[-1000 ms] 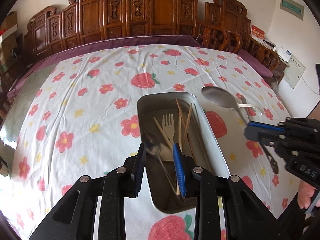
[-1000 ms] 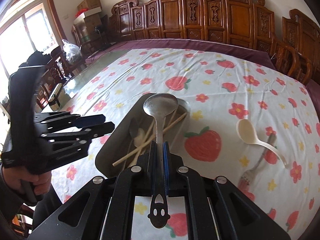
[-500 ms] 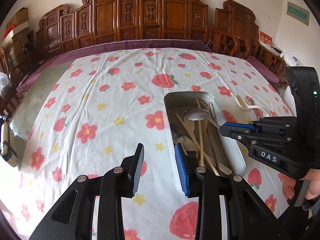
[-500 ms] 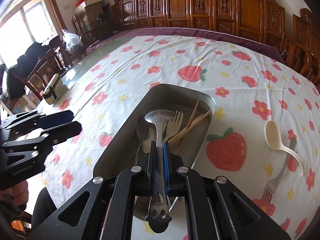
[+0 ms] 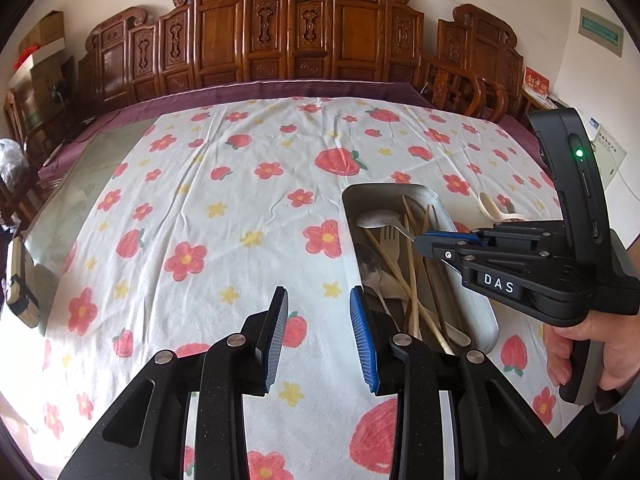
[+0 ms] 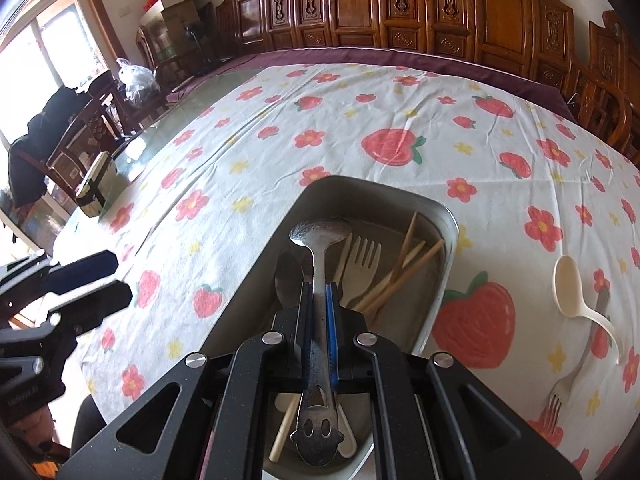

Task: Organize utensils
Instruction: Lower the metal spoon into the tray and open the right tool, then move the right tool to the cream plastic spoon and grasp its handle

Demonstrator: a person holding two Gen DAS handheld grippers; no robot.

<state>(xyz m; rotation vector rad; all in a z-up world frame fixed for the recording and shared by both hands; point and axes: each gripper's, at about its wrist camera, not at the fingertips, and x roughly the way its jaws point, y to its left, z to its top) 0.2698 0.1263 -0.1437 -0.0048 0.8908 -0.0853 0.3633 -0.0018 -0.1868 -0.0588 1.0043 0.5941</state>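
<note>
Holding a metal spoon (image 6: pixel 320 264) by its handle, our right gripper (image 6: pixel 319 300) has its blue pads pressed tight on either side of the stem. We see the spoon's bowl out in front, over the far part of the steel tray (image 6: pixel 256 280), and its cut-out handle end sticking back between the gripper's arms. From the left wrist camera the same spoon (image 5: pixel 378 220) hangs above the tray (image 5: pixel 476 300), bowl toward the tray's left wall, with a hand (image 5: pixel 592 344) wrapped round the right gripper's (image 5: pixel 424 240) grip.

Our left gripper (image 5: pixel 319 336) sits over the flowered cloth (image 5: pixel 200 200) just left of the tray, its jaws apart with nothing between them; they have just been opening a little. In the right wrist view the left gripper (image 6: pixel 100 280) shows at the left edge.

Inside the tray we can make out a pale fork (image 6: pixel 360 260), several chopsticks (image 6: pixel 404 272) crossing one another, and another spoon (image 5: pixel 370 260) lying along the left side.

Off to the right of the tray, on the cloth, we have a white spoon (image 6: pixel 576 292) lying across the handle of a metal fork (image 6: pixel 560 392), the two touching. Carved wooden chairs (image 5: pixel 304 36) line the table's far edge.
</note>
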